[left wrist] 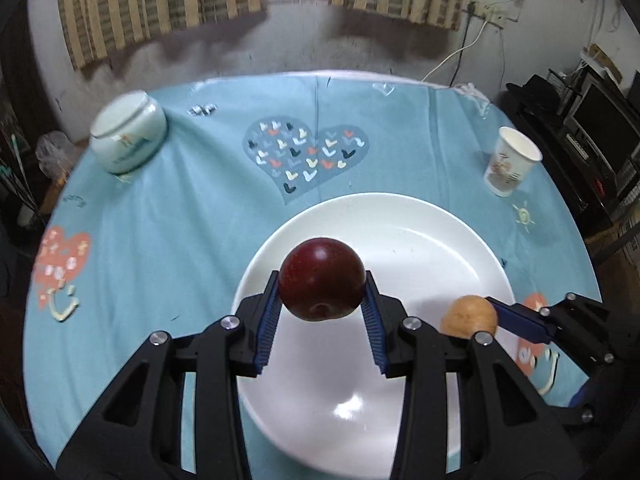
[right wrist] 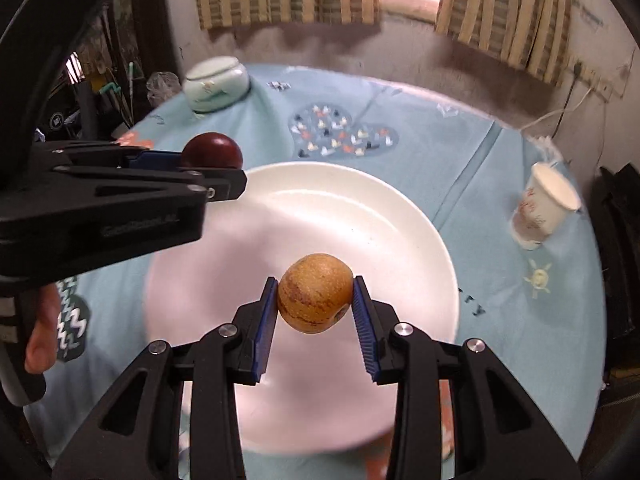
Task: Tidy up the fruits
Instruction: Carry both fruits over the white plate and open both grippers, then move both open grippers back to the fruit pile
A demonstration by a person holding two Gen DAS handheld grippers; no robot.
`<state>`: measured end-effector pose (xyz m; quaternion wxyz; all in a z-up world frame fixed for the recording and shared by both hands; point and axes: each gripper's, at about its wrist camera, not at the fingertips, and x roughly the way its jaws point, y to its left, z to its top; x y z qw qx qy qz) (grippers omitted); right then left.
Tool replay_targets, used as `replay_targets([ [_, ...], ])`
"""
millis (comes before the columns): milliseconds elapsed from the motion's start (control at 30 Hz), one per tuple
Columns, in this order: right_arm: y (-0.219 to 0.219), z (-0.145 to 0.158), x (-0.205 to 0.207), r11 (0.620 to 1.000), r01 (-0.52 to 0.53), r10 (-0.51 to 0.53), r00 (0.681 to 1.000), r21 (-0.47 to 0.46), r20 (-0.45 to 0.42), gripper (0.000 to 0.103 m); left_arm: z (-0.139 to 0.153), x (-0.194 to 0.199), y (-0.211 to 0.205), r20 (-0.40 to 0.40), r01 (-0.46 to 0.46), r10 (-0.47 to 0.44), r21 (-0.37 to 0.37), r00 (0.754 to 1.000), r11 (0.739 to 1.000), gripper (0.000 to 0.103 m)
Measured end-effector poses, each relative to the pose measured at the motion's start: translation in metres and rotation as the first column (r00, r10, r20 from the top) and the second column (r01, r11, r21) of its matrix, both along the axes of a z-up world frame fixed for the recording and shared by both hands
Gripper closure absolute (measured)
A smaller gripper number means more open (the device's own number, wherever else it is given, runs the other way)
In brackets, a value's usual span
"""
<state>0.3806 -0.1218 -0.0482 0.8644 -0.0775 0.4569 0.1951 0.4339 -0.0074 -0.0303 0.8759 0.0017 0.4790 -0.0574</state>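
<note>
**Q:** Status of the task?

**A:** Partway, by my judgement. The plate holds no fruit yet. Both fruits are gripped and held above the plate; neither appears to rest on it. What remains: lower each one onto the plate and release.

**Q:** State of the left claw?

**A:** My left claw is clamped on the plum. The dark red fruit sits between the two blue pads, near the tips, with a pad touching each flank. It hangs over the near left part of the plate.

**Q:** And the right claw?

**A:** My right claw is clamped on the pear, a tan, speckled fruit, held the same way at the fingertips. It hangs over the near middle of the plate, to the right of the plum.

**Q:** Anything else near the plate?

**A:** A jar stands far left of the plate and a cup far right, both well apart from it. Neither obstructs a descent.
</note>
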Motion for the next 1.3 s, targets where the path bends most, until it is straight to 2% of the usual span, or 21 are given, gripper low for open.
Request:
replay_targets([
  [100, -0.006, -0.018, 0.031, 1.000, 0.008, -0.008, 1.000, -0.001, -0.024, 0.066, -0.026, 0.023, -0.003, -0.049, 0.000, 0.000, 0.005, 0.999, 1.000, 0.063],
  [233, -0.002, -0.033, 0.046, 1.000, -0.016, 0.015, 0.999, -0.022, -0.039, 0.066, -0.048, 0.036, -0.007, -0.087, 0.010, -0.009, 0.006, 0.996, 1.000, 0.063],
  [333, 0.003, -0.036, 0.047, 0.999, -0.020, 0.019, 0.999, -0.033, -0.033, 0.063, -0.049, 0.040, -0.011, -0.080, 0.022, -0.021, 0.012, 0.997, 1.000, 0.062],
  [400, 0.005, -0.038, 0.049, 0.998, 0.000, 0.000, 1.000, -0.068, -0.012, 0.054, -0.049, 0.043, -0.012, -0.082, 0.025, -0.023, 0.021, 0.996, 0.999, 0.061],
  [433, 0.003, -0.037, 0.049, 0.997, 0.009, -0.008, 1.000, -0.081, 0.010, 0.049, -0.049, 0.044, -0.012, -0.085, 0.022, -0.019, 0.026, 0.996, 0.999, 0.058],
  [500, 0.000, -0.033, 0.047, 0.996, 0.020, -0.017, 0.999, -0.083, 0.032, 0.040, -0.043, 0.042, -0.009, -0.065, 0.008, -0.006, 0.030, 0.998, 1.000, 0.042],
  [633, -0.007, -0.013, 0.035, 0.996, 0.036, -0.031, 0.998, -0.076, 0.057, 0.040, -0.017, 0.026, -0.004, -0.015, 0.007, -0.006, 0.024, 1.000, 1.000, 0.037],
  [733, -0.018, 0.015, 0.006, 0.997, 0.051, -0.045, 0.994, -0.060, 0.095, 0.040, 0.011, -0.008, 0.000, 0.042, 0.029, -0.030, 0.038, 0.999, 0.999, 0.027],
  [867, -0.028, 0.048, -0.058, 0.996, 0.071, -0.063, 0.987, -0.047, 0.149, 0.036, 0.040, -0.089, 0.005, 0.136, 0.055, -0.064, 0.073, 0.989, 0.996, 0.011],
  [933, -0.032, 0.058, -0.100, 0.996, 0.083, -0.078, 0.984, -0.025, 0.161, 0.025, 0.044, -0.134, 0.006, 0.169, 0.067, -0.082, 0.093, 0.982, 0.993, 0.009],
  [967, -0.034, 0.060, -0.120, 0.996, 0.089, -0.085, 0.982, -0.014, 0.170, 0.020, 0.043, -0.164, 0.007, 0.181, 0.077, -0.094, 0.098, 0.979, 0.992, 0.007],
  [1000, -0.035, 0.060, -0.146, 0.995, 0.101, -0.099, 0.979, -0.004, 0.180, 0.008, 0.040, -0.189, 0.007, 0.186, 0.085, -0.101, 0.095, 0.977, 0.992, 0.007],
  [1033, -0.037, 0.059, -0.165, 0.994, 0.111, -0.109, 0.976, 0.002, 0.189, 0.003, 0.037, -0.207, 0.008, 0.193, 0.091, -0.106, 0.088, 0.976, 0.992, 0.006],
  [1167, -0.043, 0.041, -0.246, 0.988, 0.154, -0.155, 0.969, 0.021, 0.192, 0.003, 0.007, -0.290, 0.018, 0.184, 0.065, -0.081, 0.087, 0.980, 0.994, 0.004],
  [1300, -0.051, 0.020, -0.295, 0.979, 0.180, -0.192, 0.973, 0.099, 0.129, 0.003, -0.027, -0.346, 0.022, 0.157, 0.050, -0.071, 0.135, 0.985, 0.990, 0.004],
])
